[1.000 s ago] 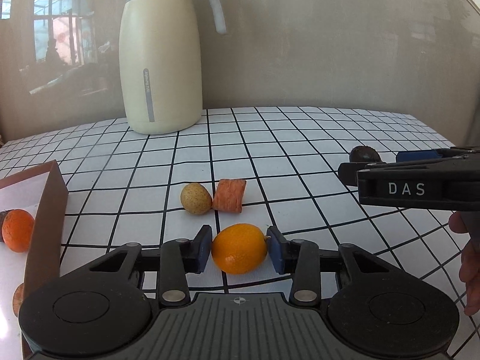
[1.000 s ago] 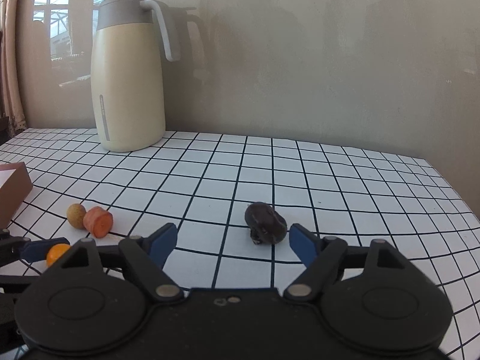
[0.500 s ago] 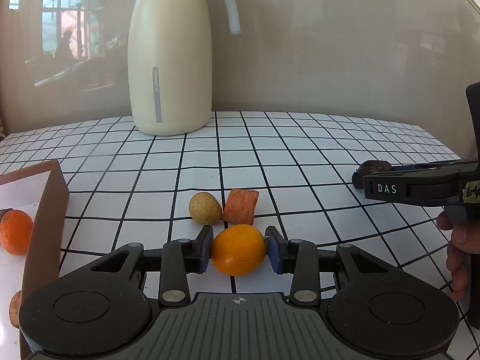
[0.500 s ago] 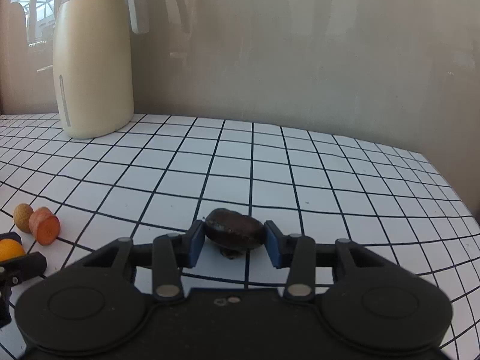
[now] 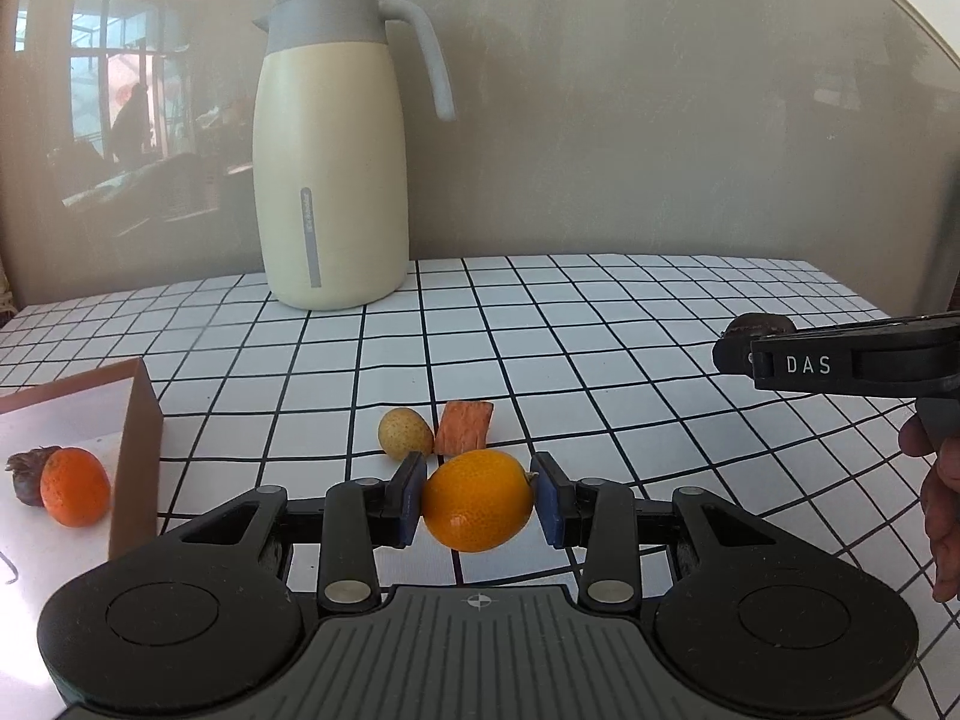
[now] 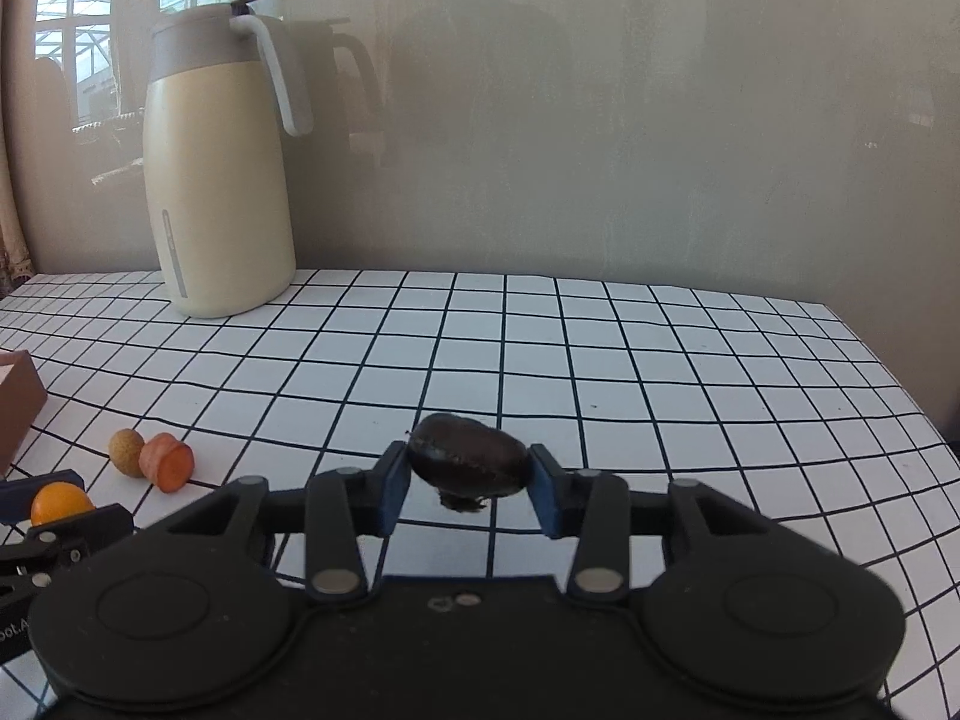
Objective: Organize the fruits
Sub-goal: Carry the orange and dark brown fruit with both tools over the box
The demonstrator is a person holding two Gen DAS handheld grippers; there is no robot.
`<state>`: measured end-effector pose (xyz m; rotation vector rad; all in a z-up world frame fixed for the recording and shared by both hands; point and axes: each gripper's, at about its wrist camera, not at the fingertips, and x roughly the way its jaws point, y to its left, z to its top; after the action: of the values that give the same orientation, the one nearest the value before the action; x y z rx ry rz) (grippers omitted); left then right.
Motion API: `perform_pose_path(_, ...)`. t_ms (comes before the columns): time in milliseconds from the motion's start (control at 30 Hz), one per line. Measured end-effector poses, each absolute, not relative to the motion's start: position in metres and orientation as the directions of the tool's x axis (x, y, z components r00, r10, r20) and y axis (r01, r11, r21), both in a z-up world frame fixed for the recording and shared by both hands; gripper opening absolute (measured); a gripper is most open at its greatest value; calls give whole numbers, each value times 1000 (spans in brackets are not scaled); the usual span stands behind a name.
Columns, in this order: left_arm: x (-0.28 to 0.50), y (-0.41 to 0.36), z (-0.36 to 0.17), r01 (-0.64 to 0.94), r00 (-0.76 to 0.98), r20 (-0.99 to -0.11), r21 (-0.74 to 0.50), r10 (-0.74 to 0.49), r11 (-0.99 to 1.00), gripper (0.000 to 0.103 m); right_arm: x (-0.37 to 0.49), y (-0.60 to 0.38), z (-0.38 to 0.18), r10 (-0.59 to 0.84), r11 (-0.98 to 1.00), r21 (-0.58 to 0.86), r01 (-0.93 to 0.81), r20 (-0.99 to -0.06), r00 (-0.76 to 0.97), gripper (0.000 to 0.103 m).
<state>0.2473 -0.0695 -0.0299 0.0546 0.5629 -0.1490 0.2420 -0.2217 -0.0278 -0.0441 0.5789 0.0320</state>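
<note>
The left gripper (image 5: 478,501) clamps a bright orange citrus fruit (image 5: 477,500) between its blue pads, one pad pressed to each side. Just beyond it, on the white tablecloth with a black grid (image 5: 600,324), lie a small tan round fruit (image 5: 405,433) and an orange carrot chunk (image 5: 464,426), the two touching. To the left stands a brown box (image 5: 139,450) with a white inside; in it lie a smaller orange fruit (image 5: 75,486) and a dark wrinkled fruit (image 5: 27,471) right behind it. Far back, near the wall, a cream thermos jug (image 5: 333,150) with a grey lid and handle stands upright.

The right gripper (image 6: 469,477) holds a dark brown wrinkled fruit (image 6: 469,463), its pads tight on both ends. Its jaws have just been closing, with this fruit between them. The fruit appears raised above the cloth. In the left wrist view this gripper reaches in from the right edge, with the person's hand (image 5: 939,510) below it.
</note>
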Motion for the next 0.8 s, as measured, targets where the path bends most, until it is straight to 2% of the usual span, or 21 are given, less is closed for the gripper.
perform_pose_path(800, 164, -49, 10, 211, 869, -462, 25, -175, 977, 38, 144, -180, -5, 40, 994, -63, -85, -529, 848, 33)
